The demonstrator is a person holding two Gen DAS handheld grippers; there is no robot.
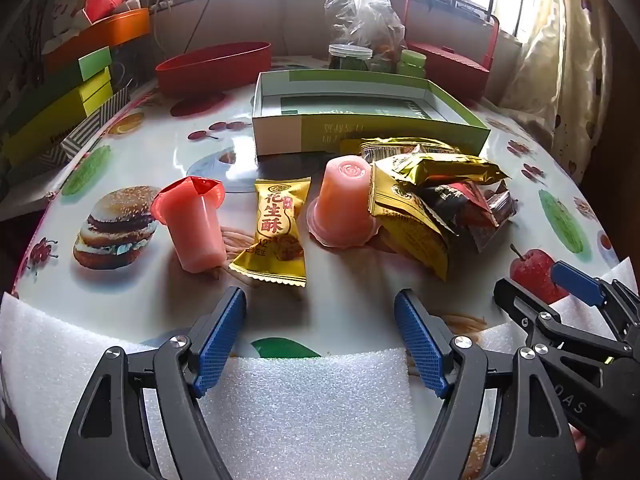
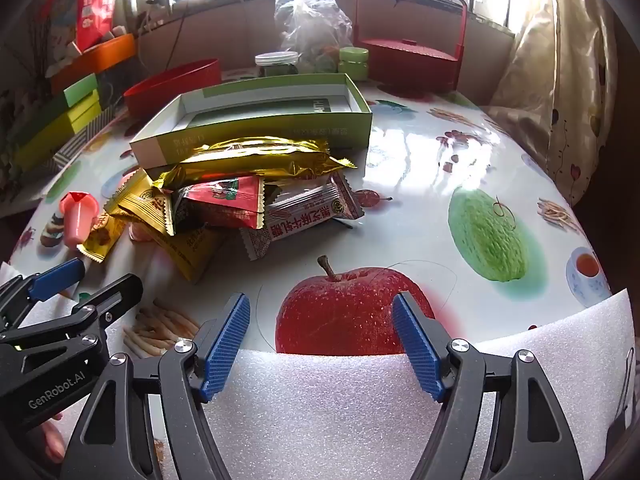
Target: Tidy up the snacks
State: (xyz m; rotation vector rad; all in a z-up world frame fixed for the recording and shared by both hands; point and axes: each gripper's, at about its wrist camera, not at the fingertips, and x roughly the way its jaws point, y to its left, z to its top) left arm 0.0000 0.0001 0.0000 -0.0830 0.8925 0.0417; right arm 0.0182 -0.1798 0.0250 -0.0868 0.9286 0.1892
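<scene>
Two pink jelly cups lie on the printed tablecloth: one (image 1: pixel 192 228) tipped over at the left, one (image 1: pixel 344 204) upside down by the wrapper pile. A single gold peanut-candy packet (image 1: pixel 278 228) rests between them. A heap of gold, red and white snack wrappers (image 2: pixel 240 192) sits in front of the shallow green-and-white box (image 1: pixel 280 136), which looks empty. My left gripper (image 1: pixel 320 304) hovers open near the table's front edge, short of the gold packet. My right gripper (image 2: pixel 320 304) stands open over a printed apple, to the right of the pile, with nothing between its fingers.
A red oval tub (image 1: pixel 214 66) stands behind the box at the left. Jars (image 1: pixel 350 56), a plastic bag (image 1: pixel 360 12) and a red handled basket (image 2: pixel 412 56) stand at the back. Stacked green and yellow boxes (image 1: pixel 60 100) line the left. White foam (image 1: pixel 308 400) edges the table front.
</scene>
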